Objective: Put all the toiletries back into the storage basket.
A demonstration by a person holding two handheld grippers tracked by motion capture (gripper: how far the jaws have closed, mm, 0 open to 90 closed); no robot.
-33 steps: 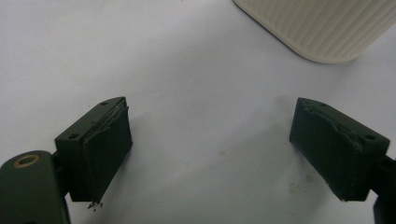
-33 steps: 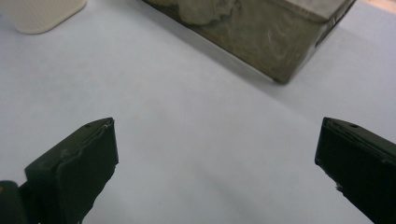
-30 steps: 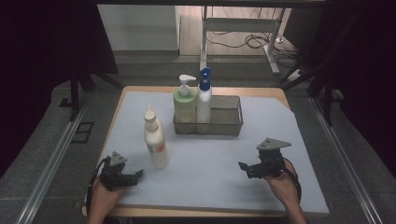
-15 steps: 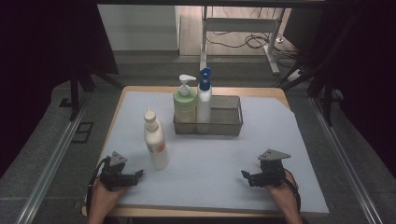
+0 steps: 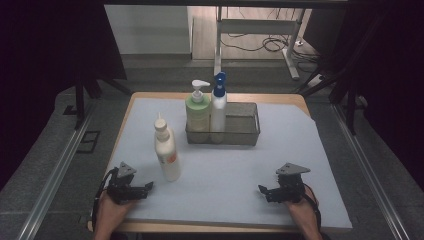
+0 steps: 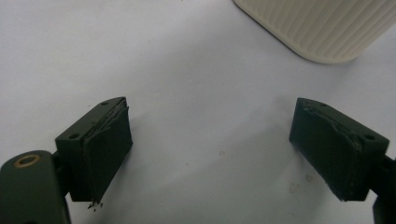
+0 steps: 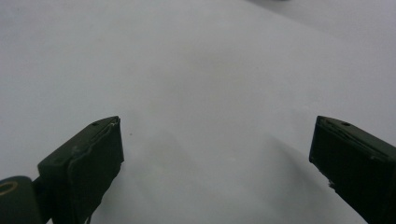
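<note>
A white squeeze bottle (image 5: 166,149) with a pointed cap stands upright on the pale mat, left of centre. Its ribbed base (image 6: 322,25) shows at the top right of the left gripper view. My left gripper (image 5: 146,187) rests low on the mat at the near left, open, just short of that bottle, its jaws wide apart (image 6: 210,149) over bare mat. My right gripper (image 5: 262,191) sits at the near right, also open, with only mat between its jaws (image 7: 217,158). A green pump bottle (image 5: 197,111) and a white bottle with a blue sprayer (image 5: 218,107) stand in the left end of a wire basket (image 5: 245,131).
The pale mat (image 5: 225,170) covers a wooden table whose edge (image 5: 210,227) runs along the near side. The right half of the basket holds nothing. Metal rails flank the table; a desk frame and cables lie on the floor beyond.
My right gripper has dropped and drawn back toward the near edge of the mat. The left gripper and the bottles have stayed put.
</note>
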